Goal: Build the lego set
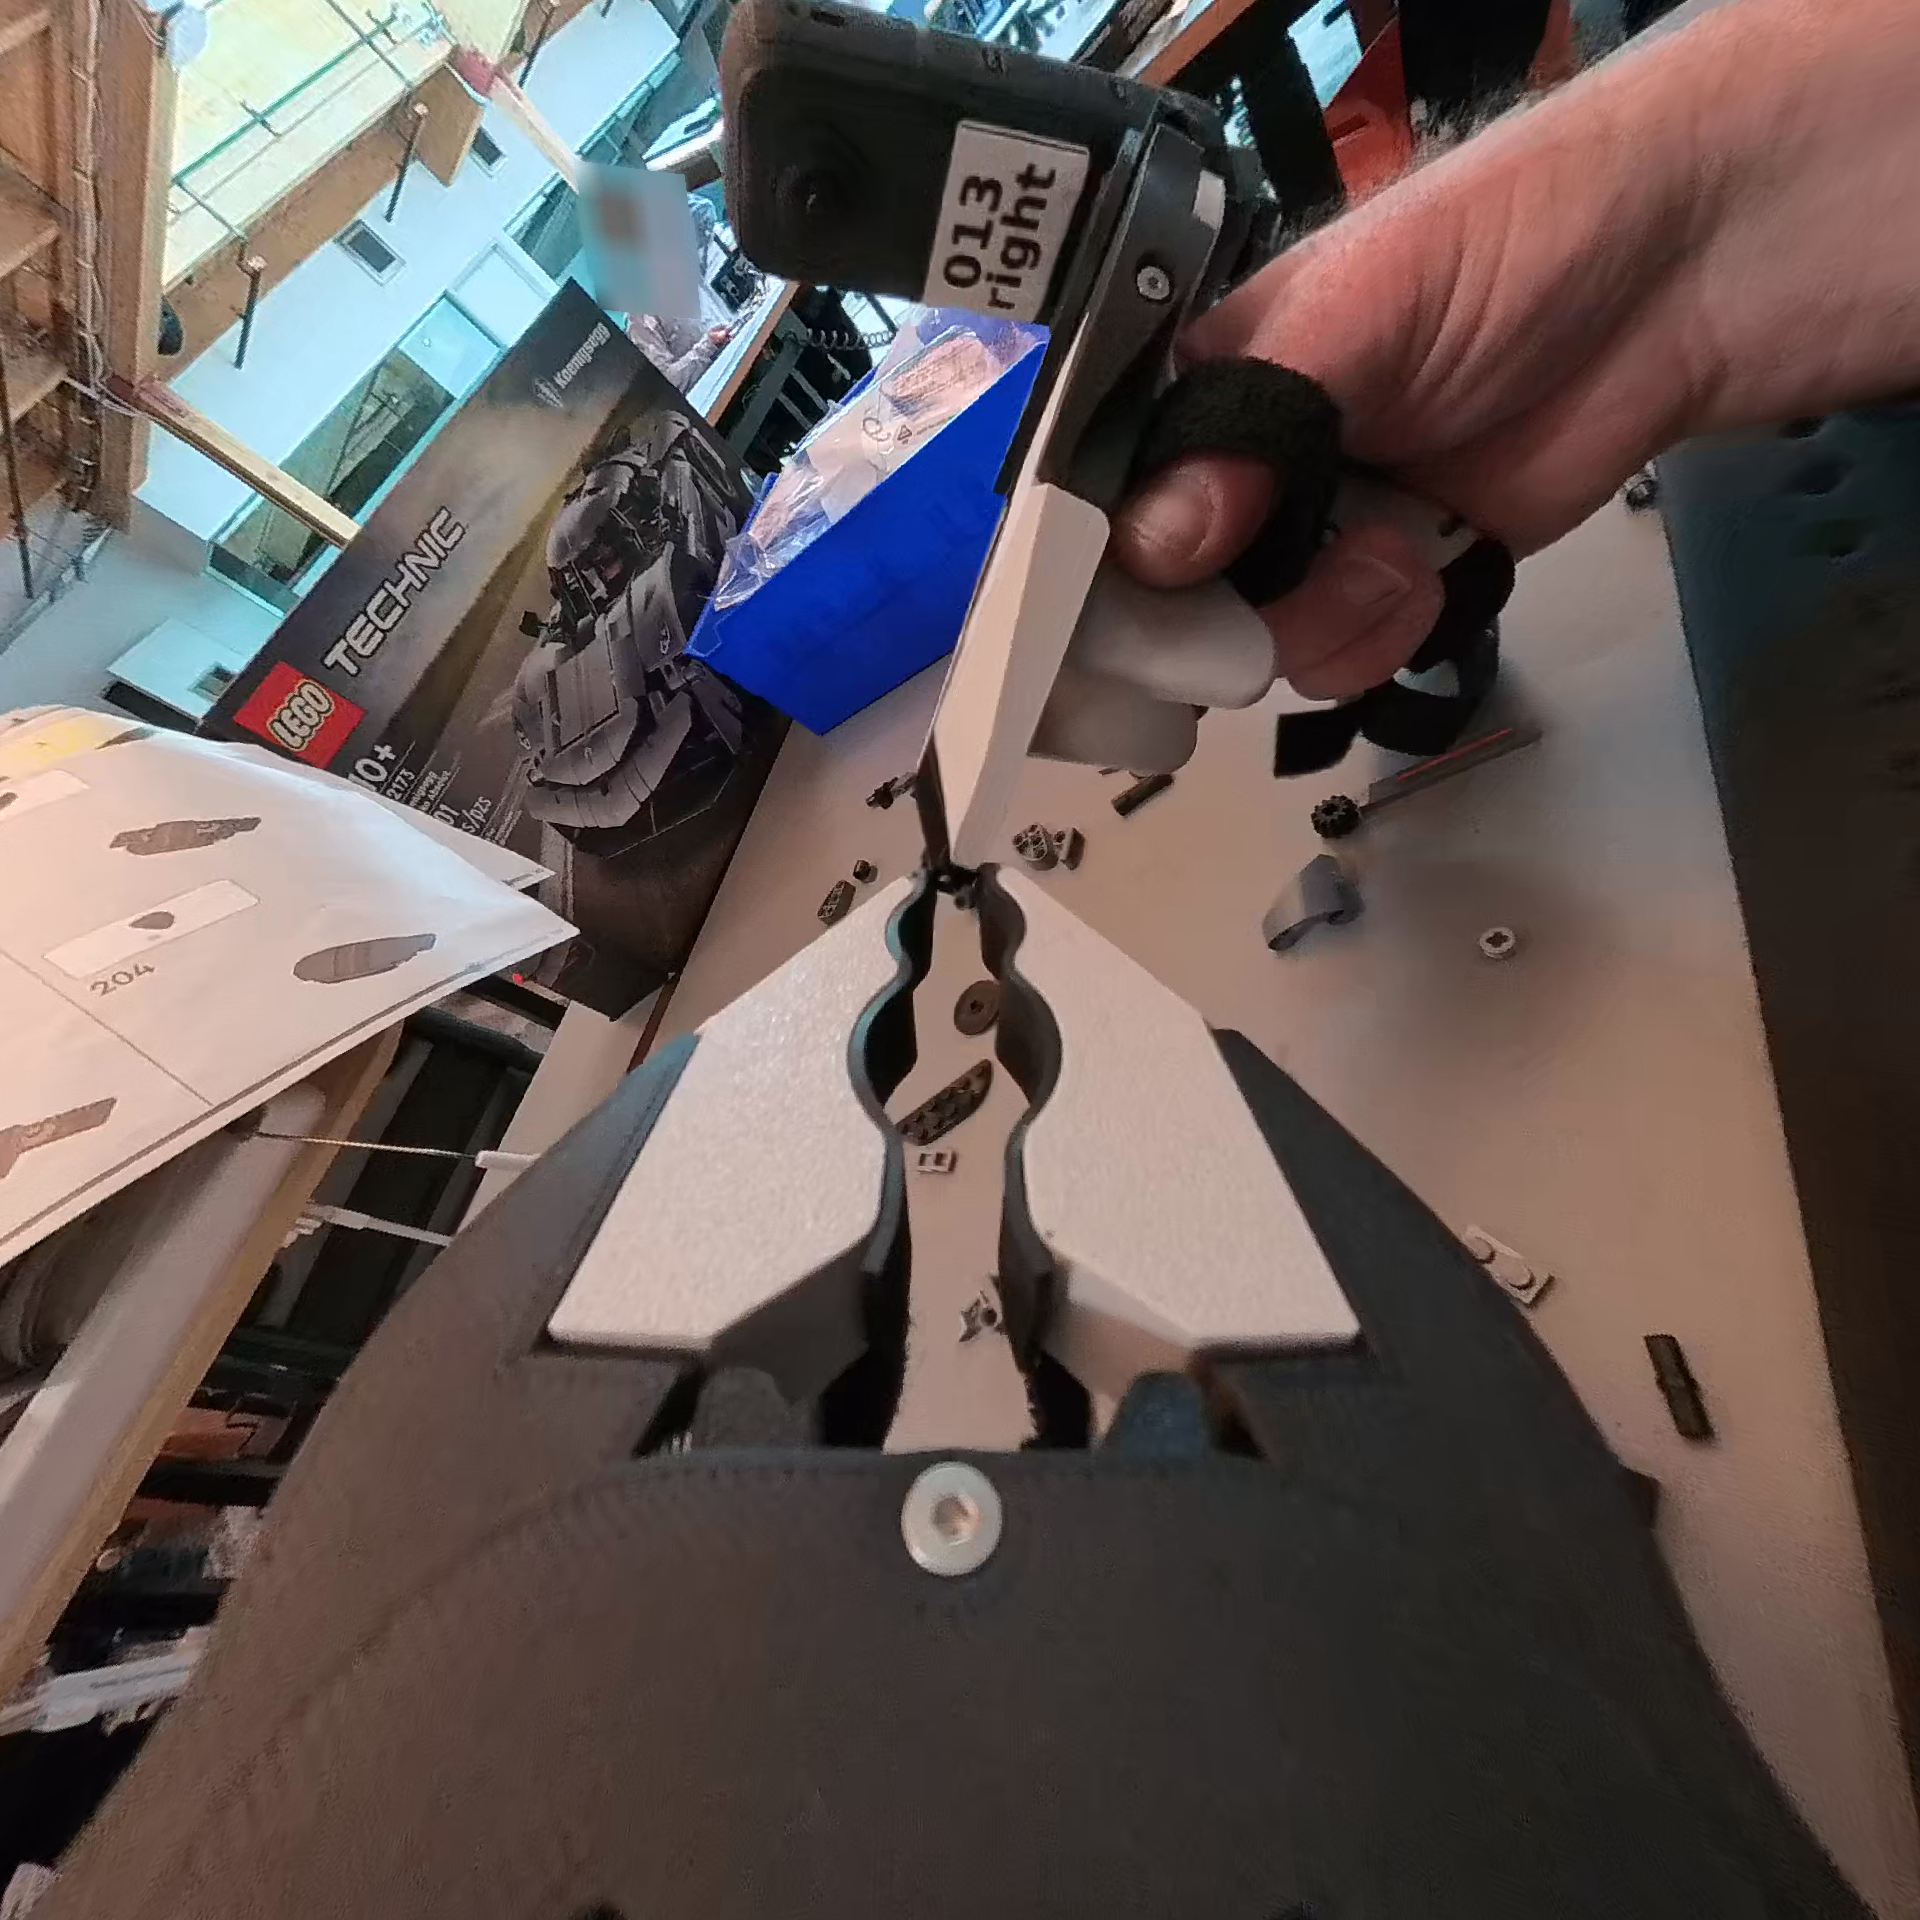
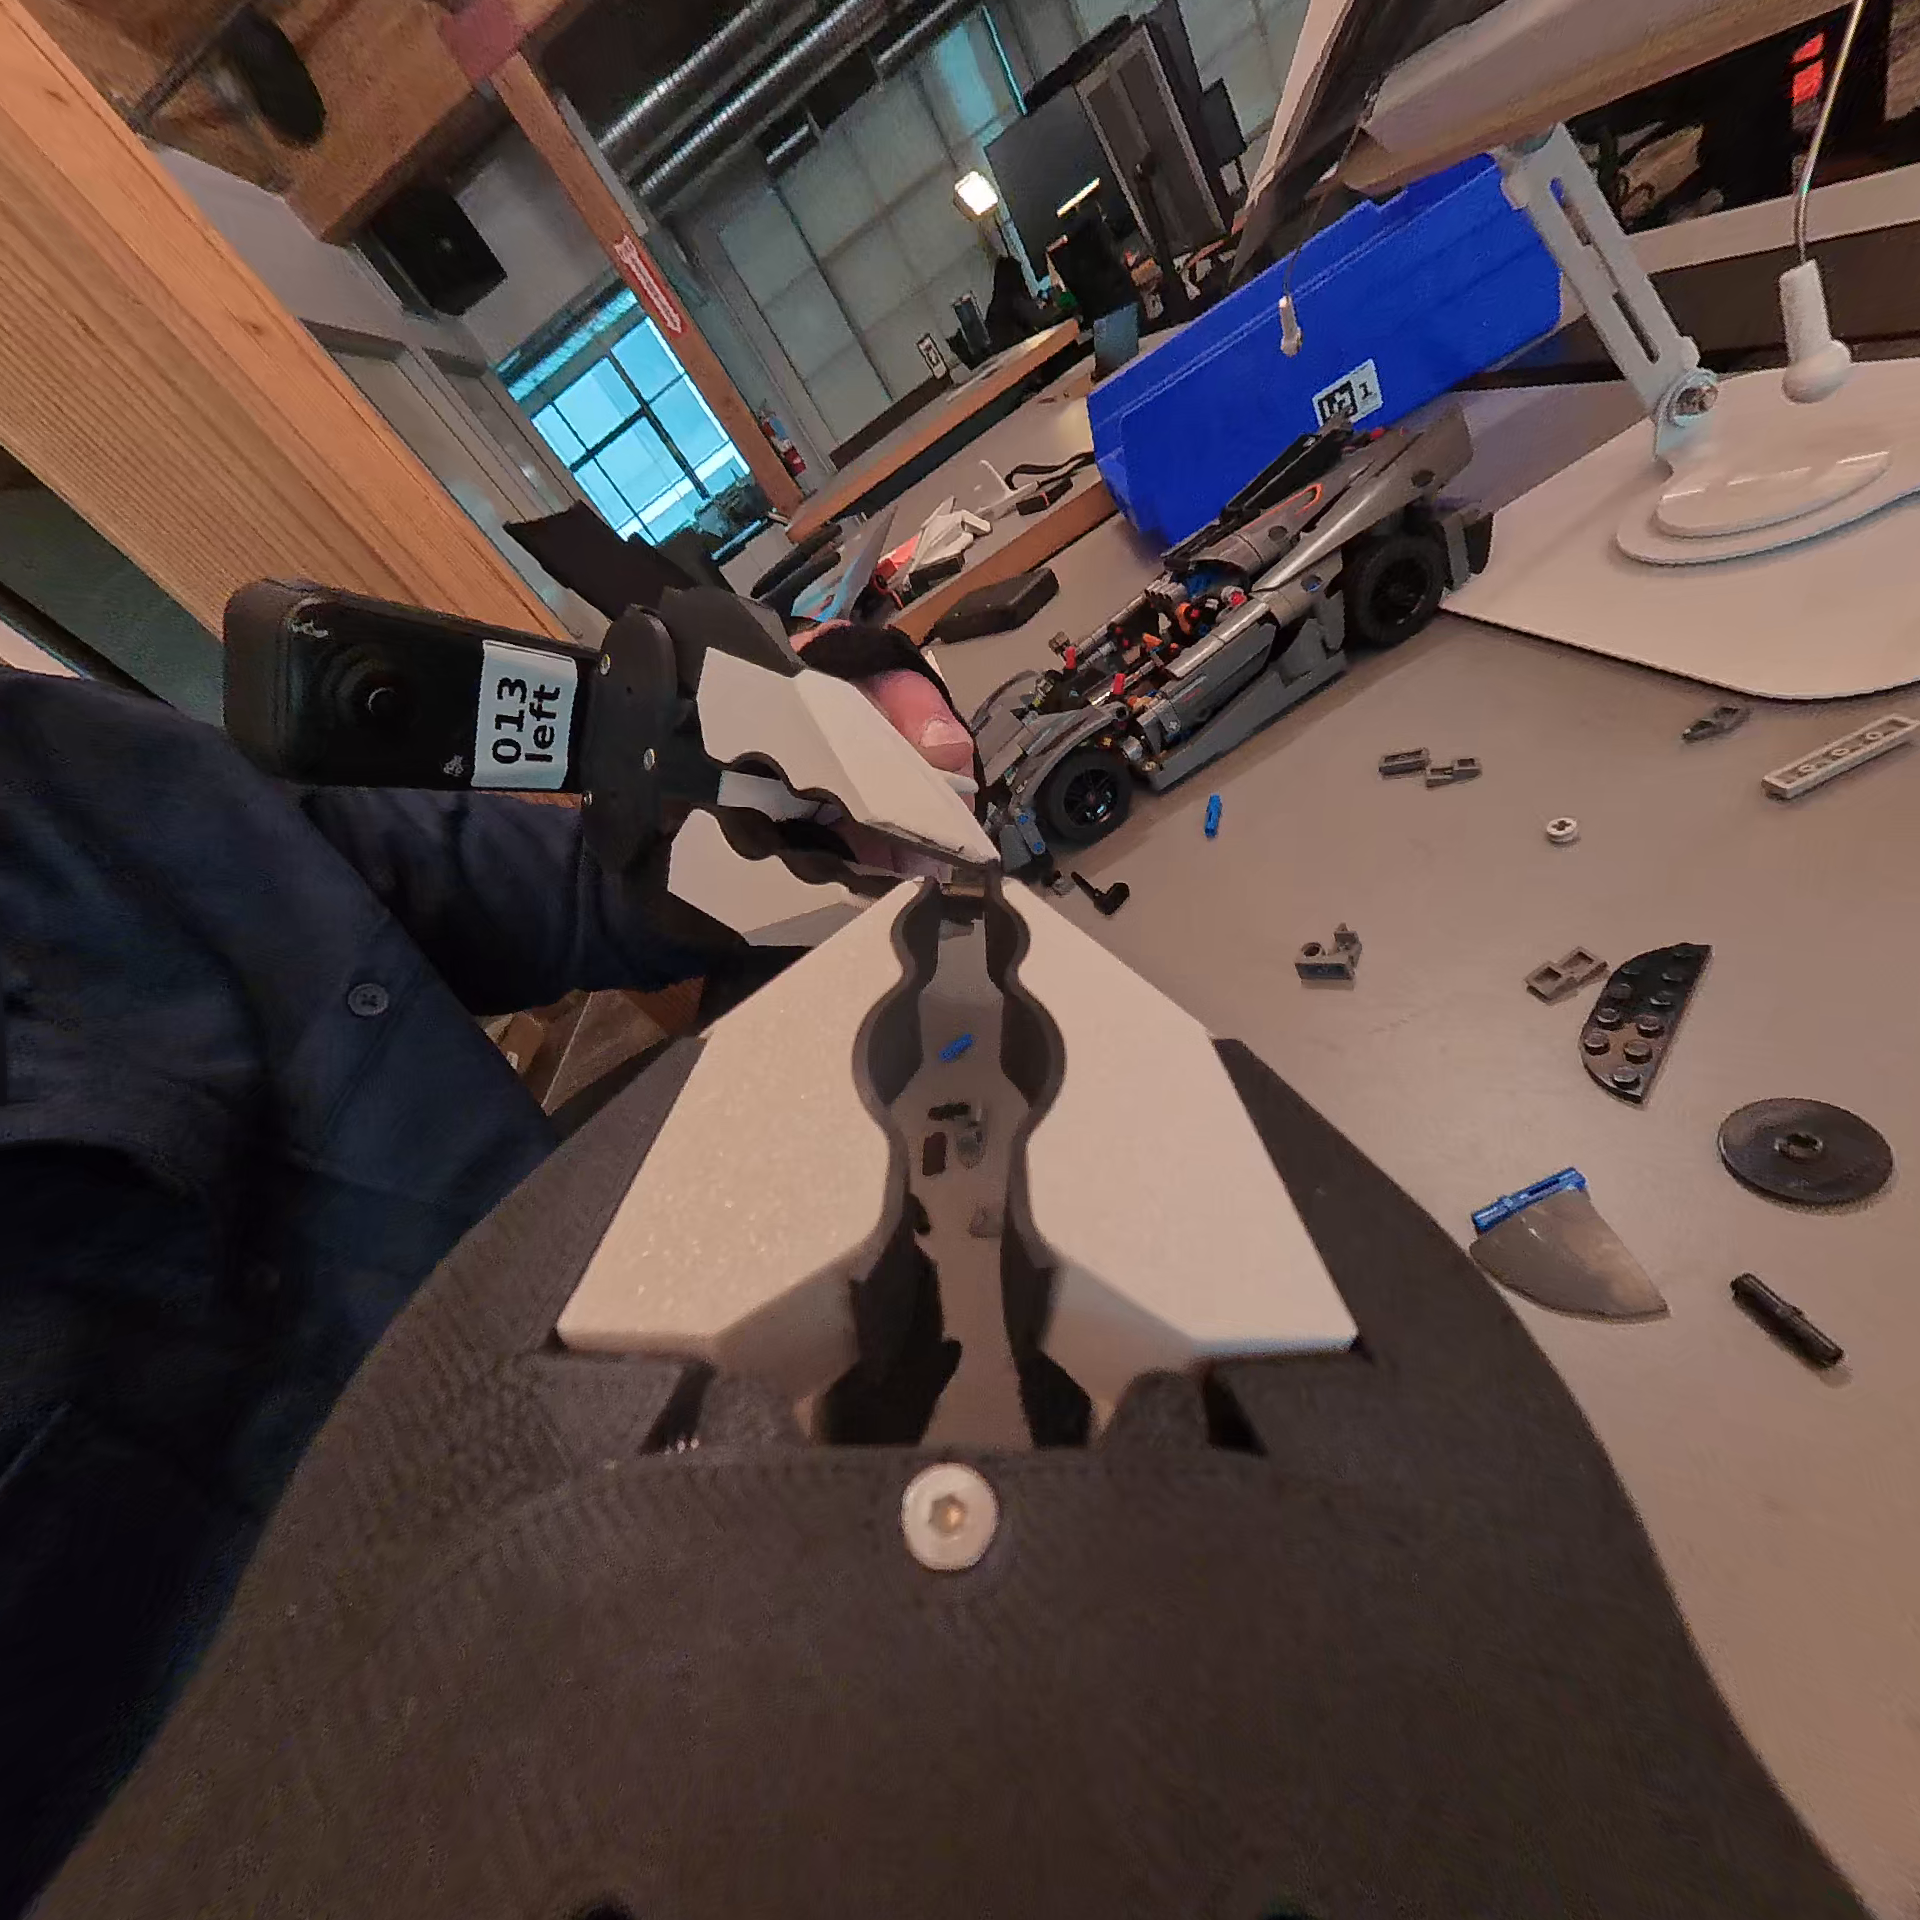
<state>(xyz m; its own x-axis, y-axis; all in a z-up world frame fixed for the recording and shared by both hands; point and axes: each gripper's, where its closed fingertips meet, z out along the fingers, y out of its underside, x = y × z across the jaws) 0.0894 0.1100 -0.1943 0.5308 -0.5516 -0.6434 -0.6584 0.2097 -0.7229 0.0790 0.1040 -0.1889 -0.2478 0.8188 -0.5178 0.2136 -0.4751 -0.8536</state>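
The grey counter (image 2: 1455,1039) is the widest thing in both views, with loose pieces scattered over it and bare room between them. A half-built grey toy car (image 2: 1236,644) stands well beyond the claws, just in front of a blue bin (image 2: 1351,343). In the left wrist view the set's dark box (image 1: 499,644) leans at the counter's far edge beside the bin (image 1: 862,582), and an open instruction booklet (image 1: 208,935) juts over the left edge.

The left claw (image 1: 951,883) and right claw (image 2: 961,885) meet tip to tip above the counter, and a small dark piece (image 1: 948,881) sits right where the tips come together. Each claw is nearly closed at its tip. Which one truly holds the piece I cannot tell; both tips touch it.

The right claw comes down steeply from above in the left wrist view, gripped by a hand (image 1: 1475,343) with black straps over the fingers. The left claw reaches in from the left in the right wrist view, held level, a dark blue sleeve (image 2: 260,1039) behind it.

Smaller pieces nearby: a black half-round plate (image 2: 1642,1023), a black disc (image 2: 1805,1151), a grey curved panel (image 2: 1558,1262) and a short black pin (image 2: 1785,1320).
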